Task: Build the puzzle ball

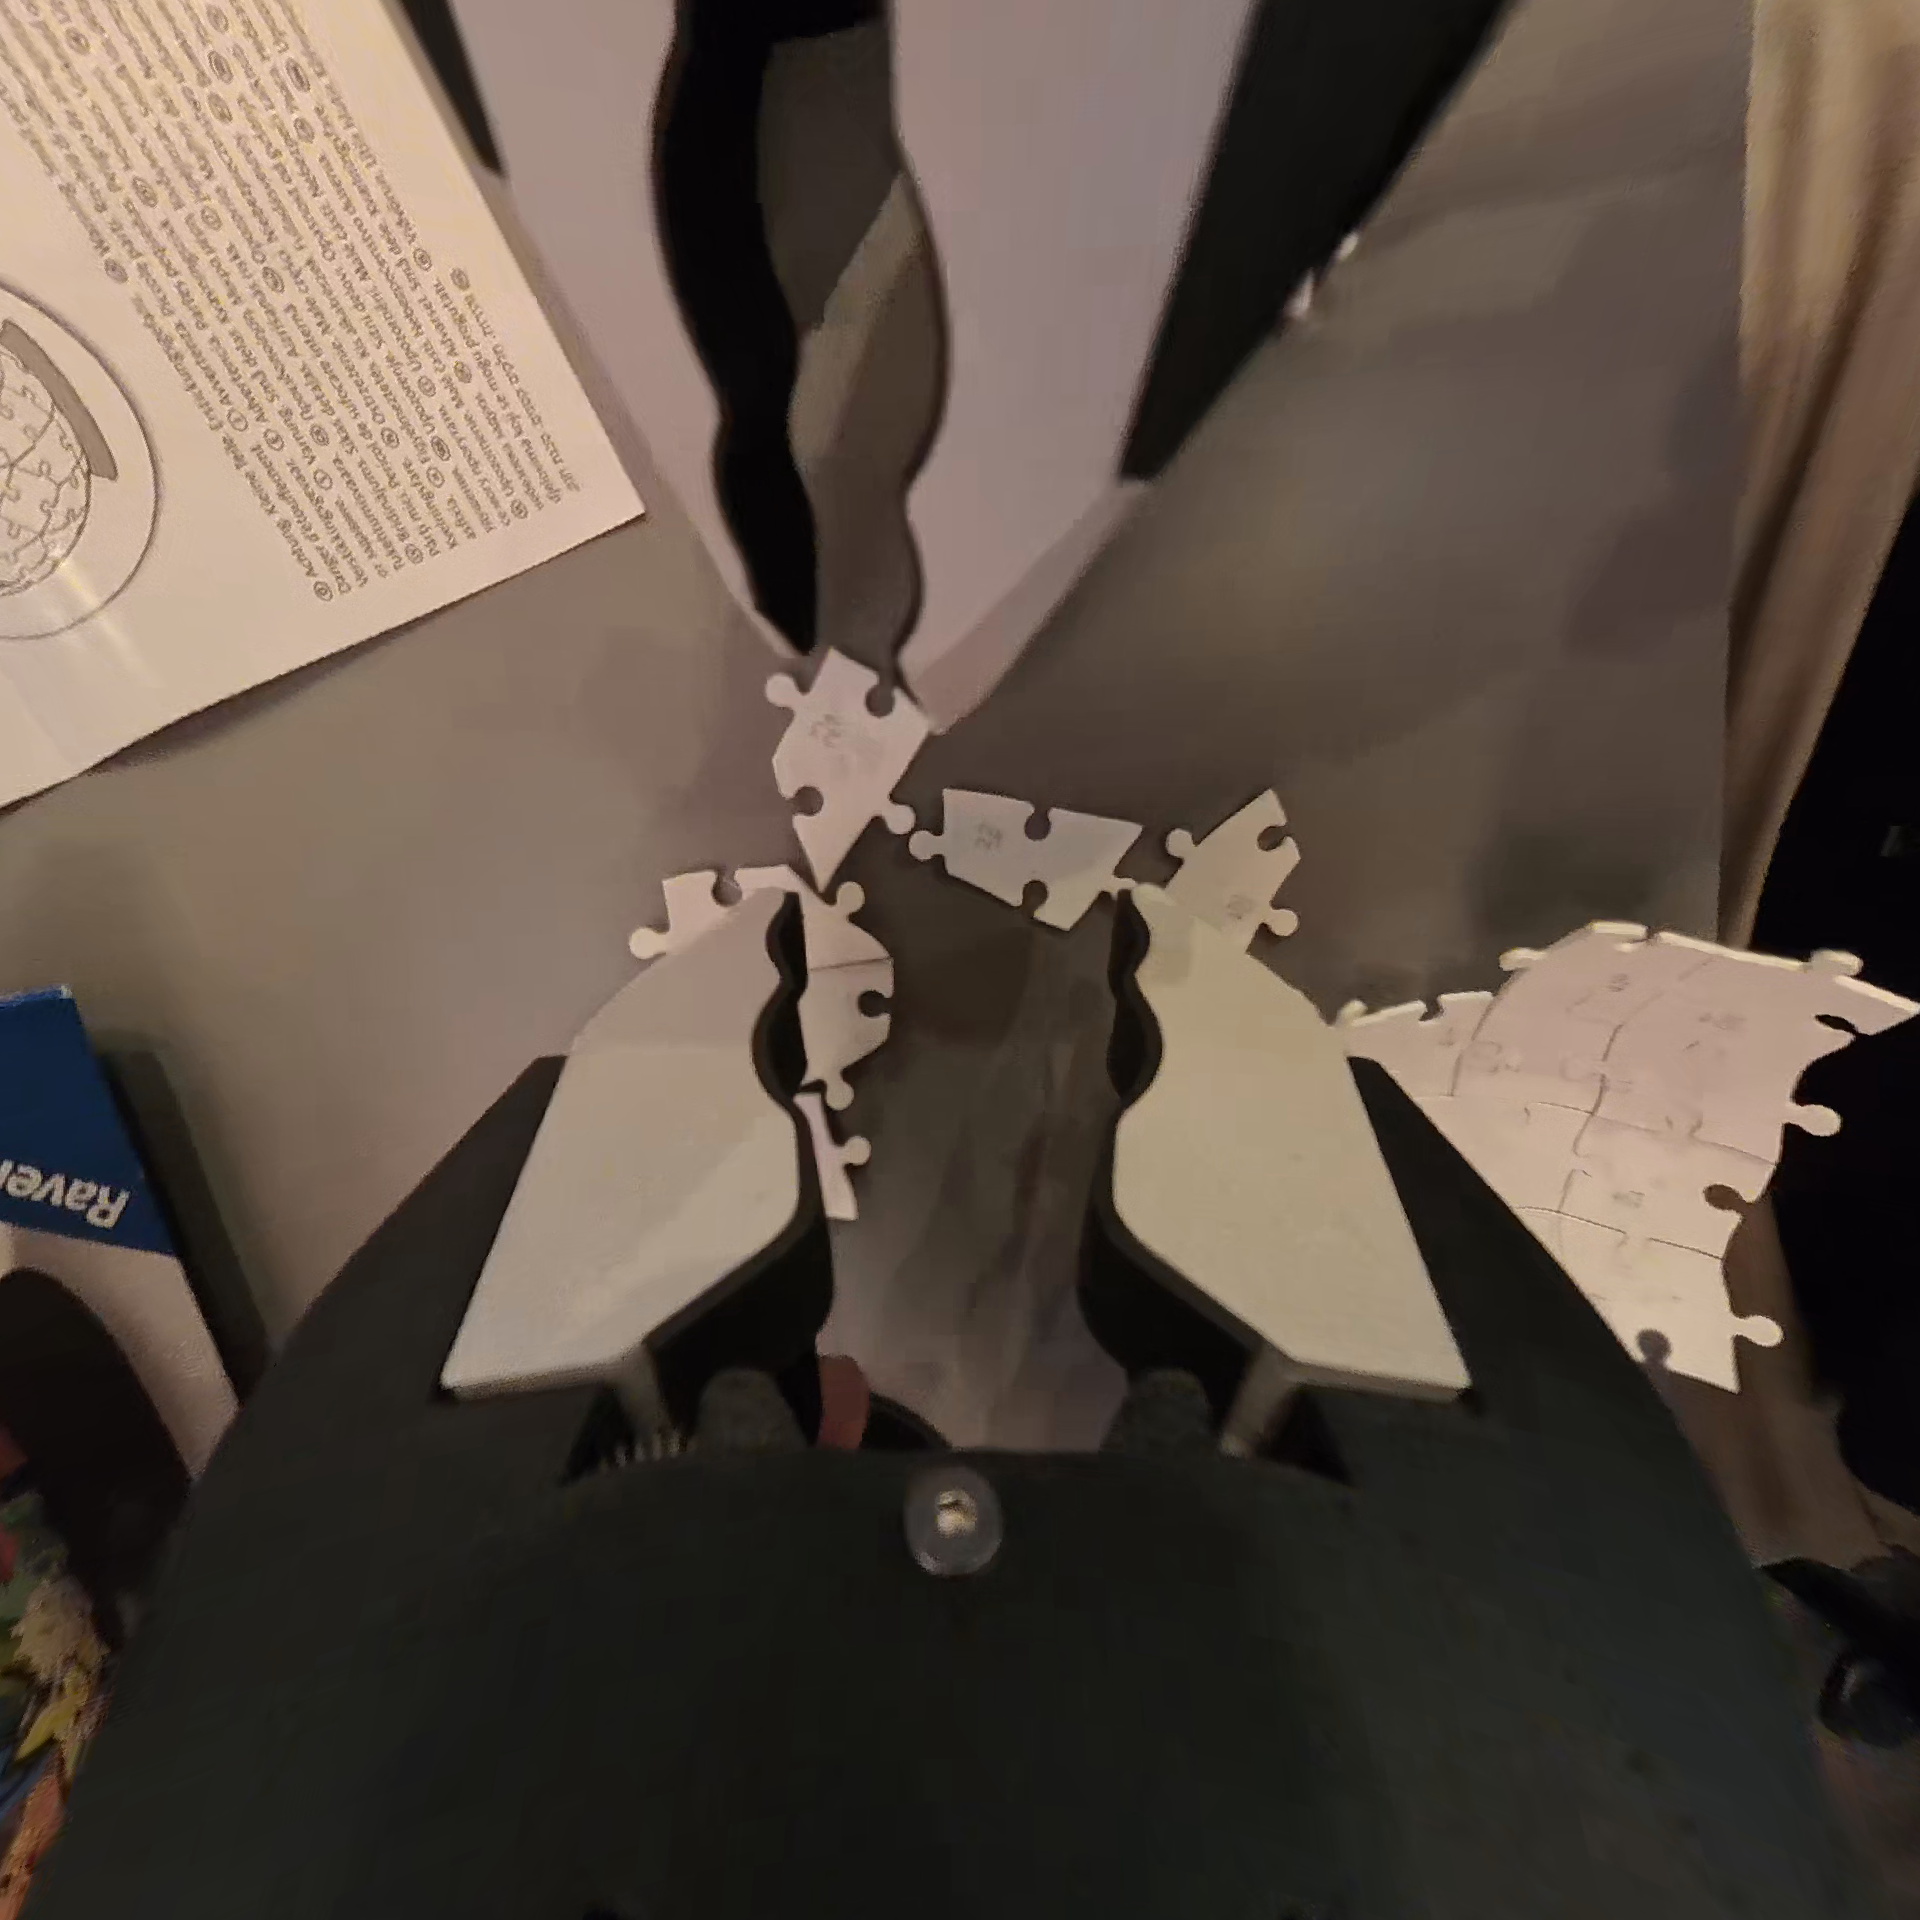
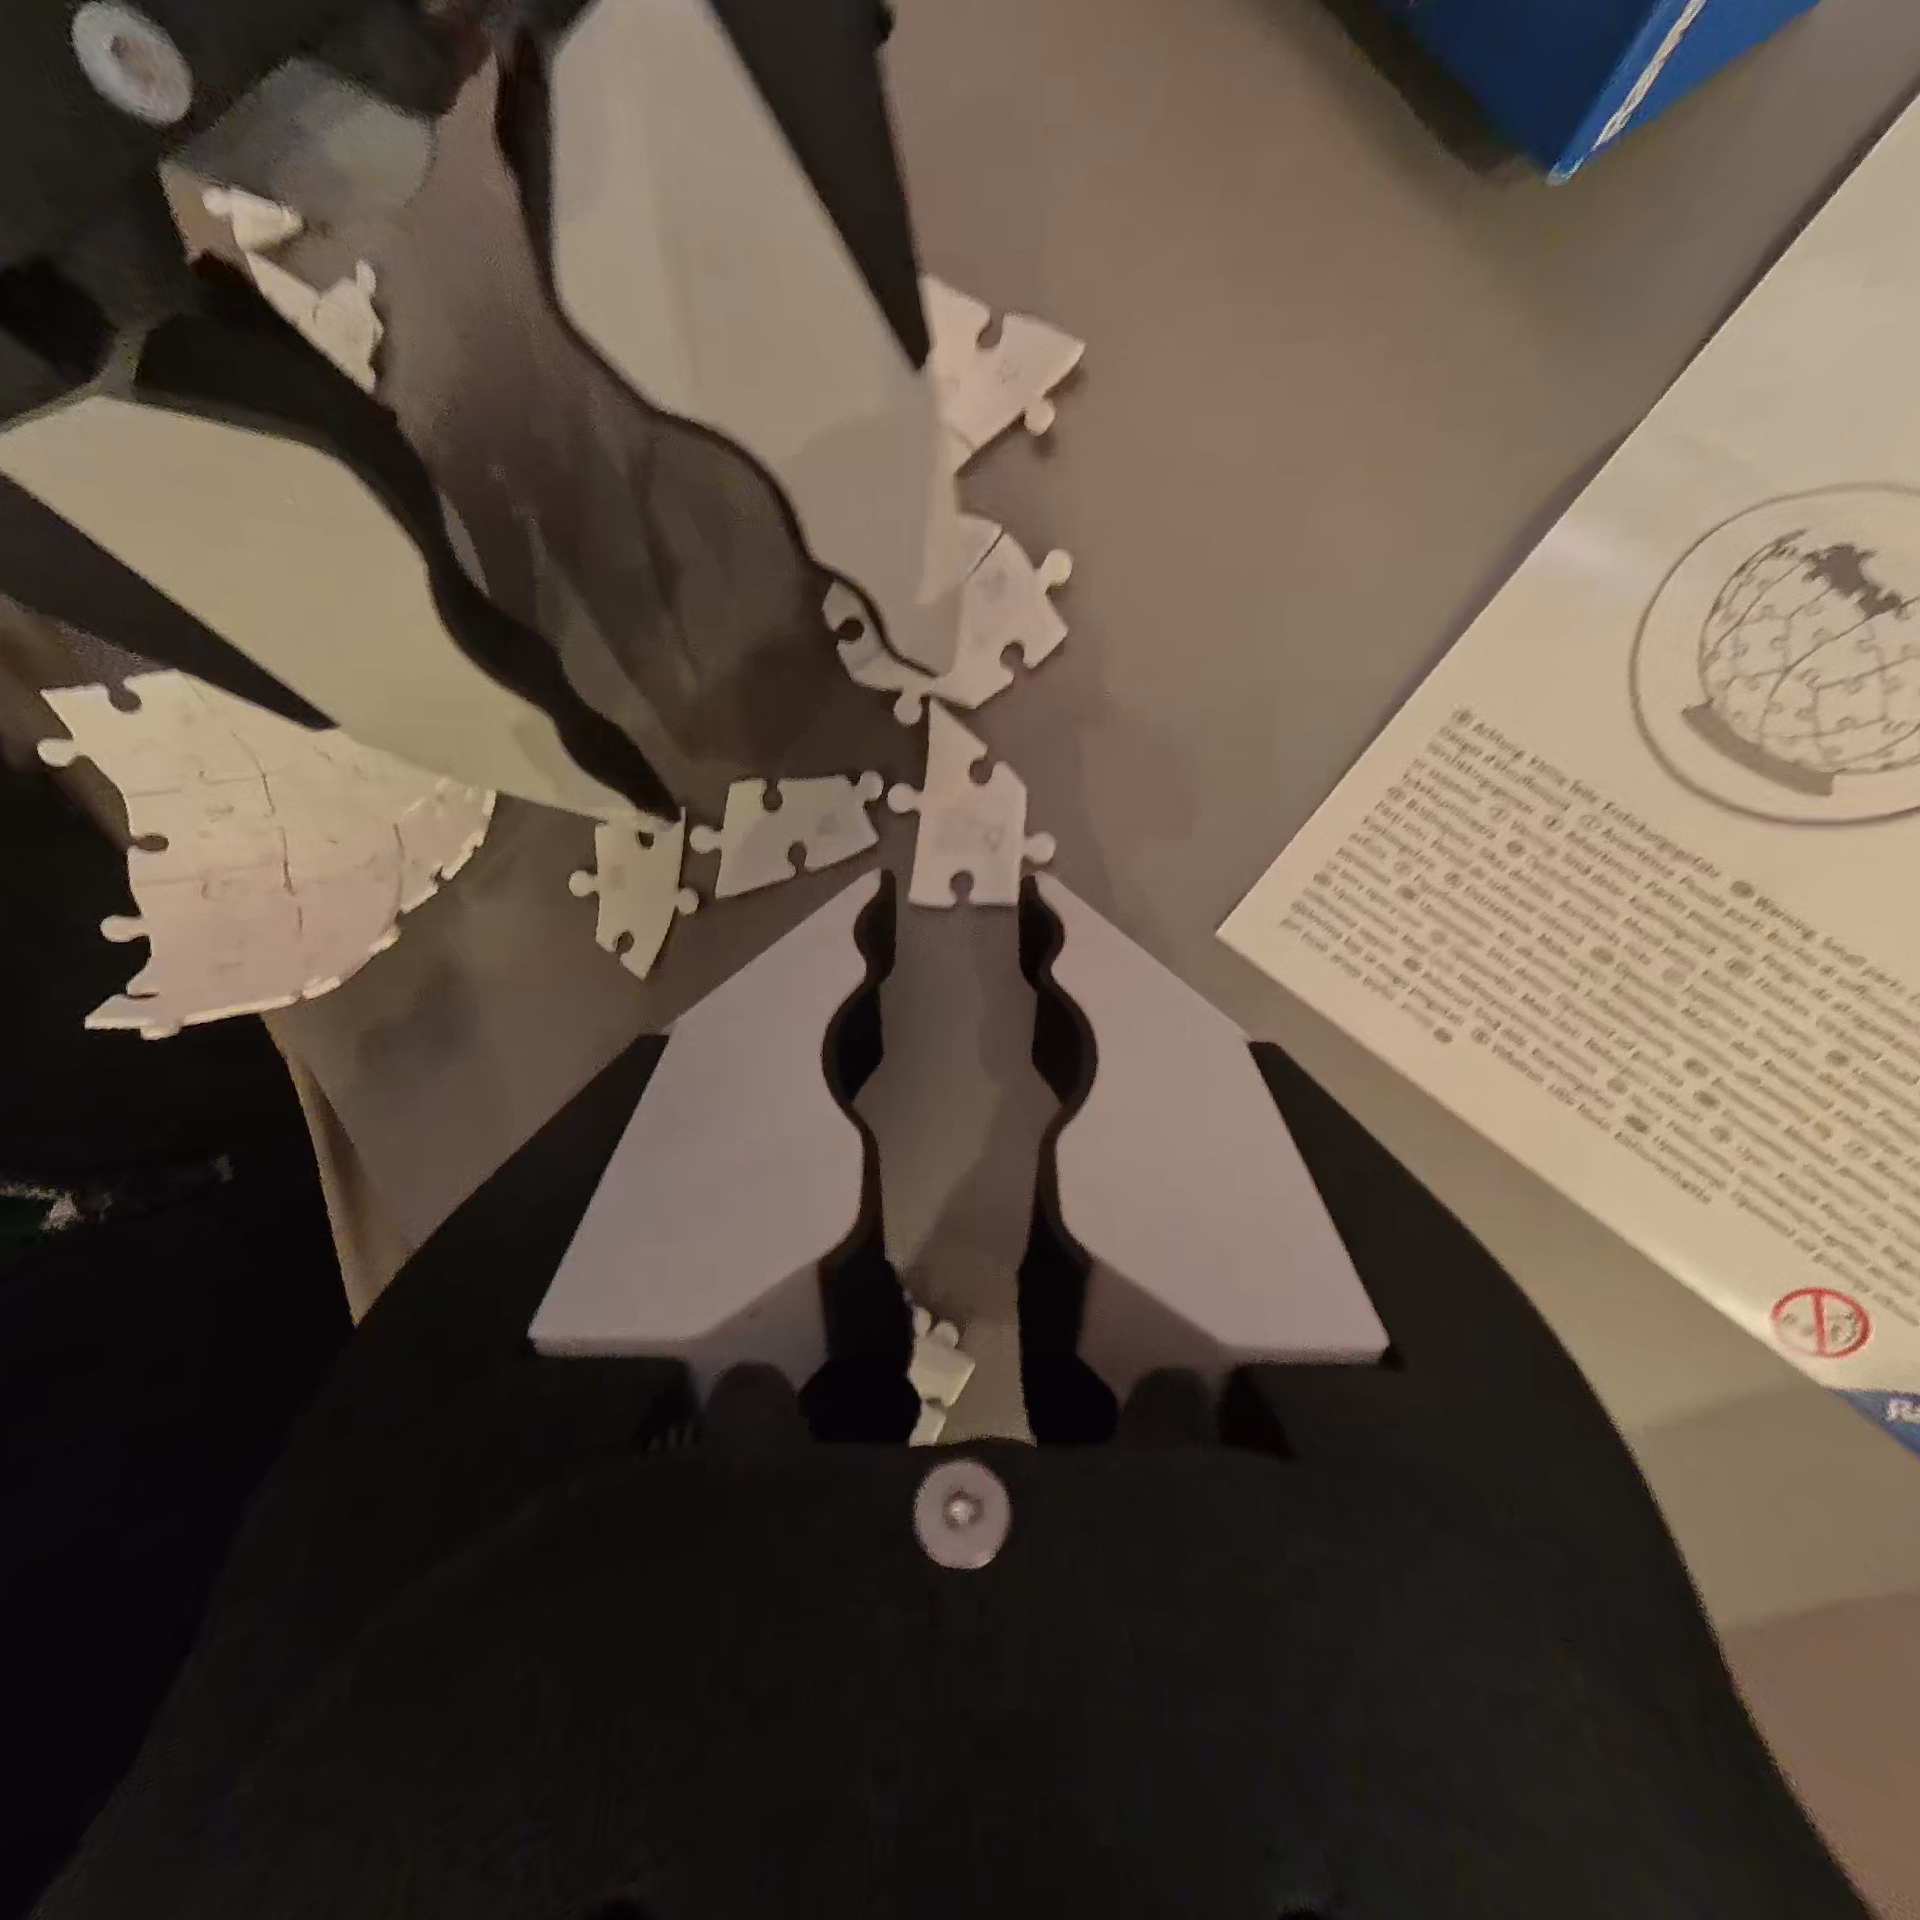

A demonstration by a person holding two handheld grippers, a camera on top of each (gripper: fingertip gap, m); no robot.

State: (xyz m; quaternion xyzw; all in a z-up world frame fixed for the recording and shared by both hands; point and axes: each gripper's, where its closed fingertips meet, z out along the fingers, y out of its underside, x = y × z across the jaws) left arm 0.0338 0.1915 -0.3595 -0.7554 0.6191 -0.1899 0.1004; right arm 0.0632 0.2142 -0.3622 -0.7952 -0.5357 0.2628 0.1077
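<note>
Two grippers facing each other, tips nearly meeting

The left gripper [image 1: 956,940] is pointing forward and down with its jaws standing well apart, while the right gripper [image 2: 956,883] is reaching in from the opposite side, tilted downward, its fingers spread only narrowly near the tips.

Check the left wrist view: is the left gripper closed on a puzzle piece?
No. The left gripper is open, its fingers wide apart above the grey table with nothing between them.
</note>
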